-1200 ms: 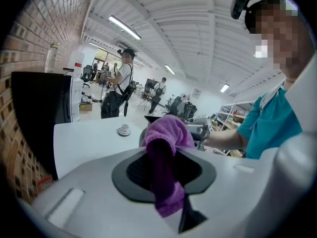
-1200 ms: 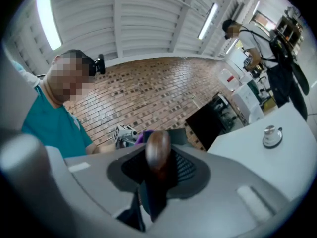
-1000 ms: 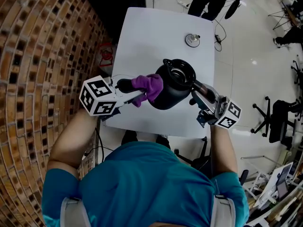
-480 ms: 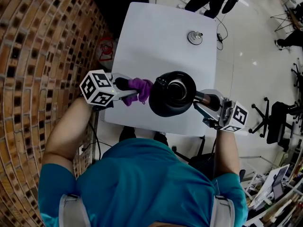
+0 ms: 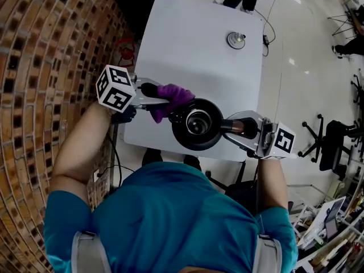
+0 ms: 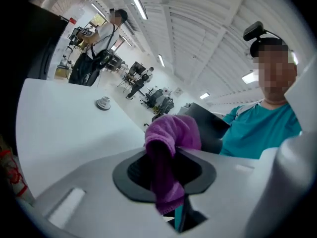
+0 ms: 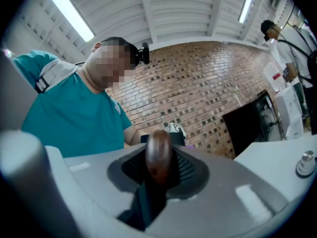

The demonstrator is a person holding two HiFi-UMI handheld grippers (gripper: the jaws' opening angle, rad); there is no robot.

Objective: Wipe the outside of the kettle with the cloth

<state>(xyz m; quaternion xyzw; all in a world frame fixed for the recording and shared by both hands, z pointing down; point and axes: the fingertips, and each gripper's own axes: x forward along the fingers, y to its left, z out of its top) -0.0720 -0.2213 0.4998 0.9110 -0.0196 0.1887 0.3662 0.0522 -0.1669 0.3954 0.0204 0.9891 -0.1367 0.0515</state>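
While right claw (image 5: pixel 238 128) holds the kettle (image 5: pixel 183 139), left claw (image 5: pixel 158 99) clamps cloth (image 5: pixel 174 95).

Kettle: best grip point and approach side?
The brown handle, from the person's right. It sticks out sideways as a slim bar the jaws can close across, while the kettle body is round and looks too wide. The right claw is shut on it that way, leaving the left side free for the cloth.
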